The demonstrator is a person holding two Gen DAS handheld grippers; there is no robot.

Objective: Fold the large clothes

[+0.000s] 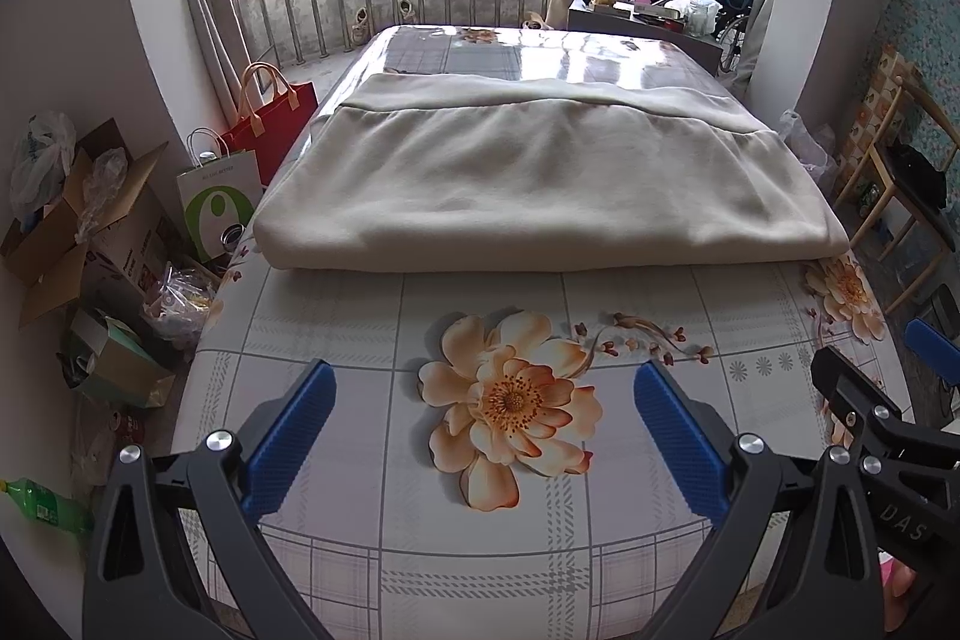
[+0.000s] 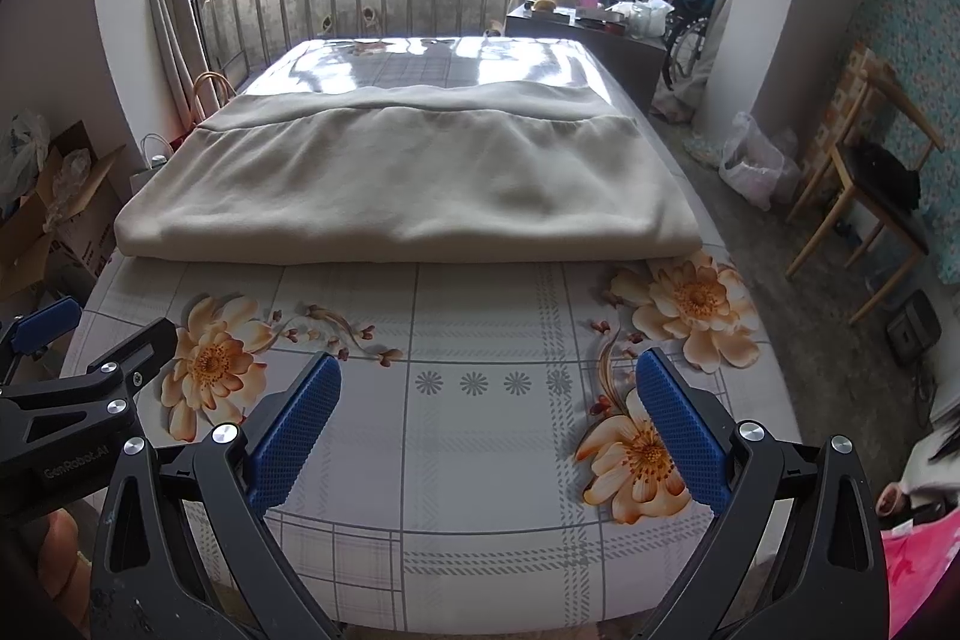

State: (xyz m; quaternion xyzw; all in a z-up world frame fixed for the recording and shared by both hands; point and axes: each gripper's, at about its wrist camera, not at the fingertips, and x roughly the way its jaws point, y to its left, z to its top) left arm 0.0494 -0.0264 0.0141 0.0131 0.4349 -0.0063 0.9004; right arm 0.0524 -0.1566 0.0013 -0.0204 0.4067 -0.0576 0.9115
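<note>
Lying: cream fleece garment (image 1: 540,178) folded across the far half of the floral table (image 1: 420,532); soft, thick, floppy, probably light
Hold: near folded edge, at its corners
Fingers: left gripper (image 1: 483,436) and right gripper (image 2: 489,430) both spread, empty, near side

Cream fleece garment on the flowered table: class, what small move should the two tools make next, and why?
Probably both tools should move forward to the near folded edge of the cream fleece garment. The left tool and right tool are open, hold nothing, and hover over the flowered table covering, short of the cloth, which lies in a wide, flat fold that may need another.
</note>
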